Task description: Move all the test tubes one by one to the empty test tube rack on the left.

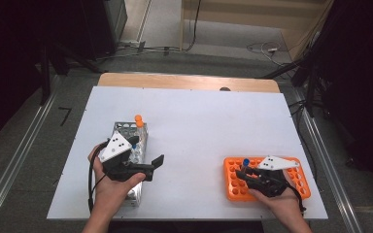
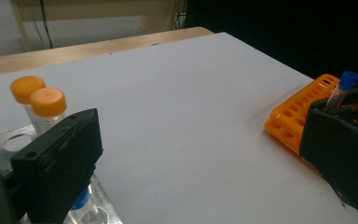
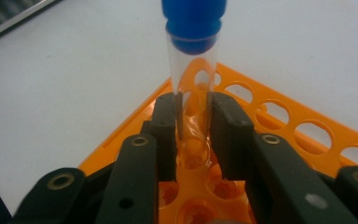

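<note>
We see the right gripper [image 3: 193, 135] clamped on a clear, thin-walled tube with a blue cap [image 3: 193, 28], its two matte black pads pressing the glassy round barrel from either side low on its length. In the right gripper view the tube stands in the upper middle of the frame, its long axis running up and down between the jaws, cap at the top, bottom end down among the round holes of the glossy orange plastic rack [image 3: 279, 121]. In the high view that rack [image 1: 233, 187] lies at the lower right of the frame on the smooth white table [image 1: 199, 126], and the tube leans a little, blue cap uppermost. The left gripper [image 1: 148, 167], at the lower left of that view, has its blocky black jaws spread wide with nothing between them; it hovers just beside a perforated metal rack [image 1: 121, 128] holding clear tubes with ribbed orange caps [image 2: 37, 100]. We can read no label or writing on tube, racks or grippers.
</note>
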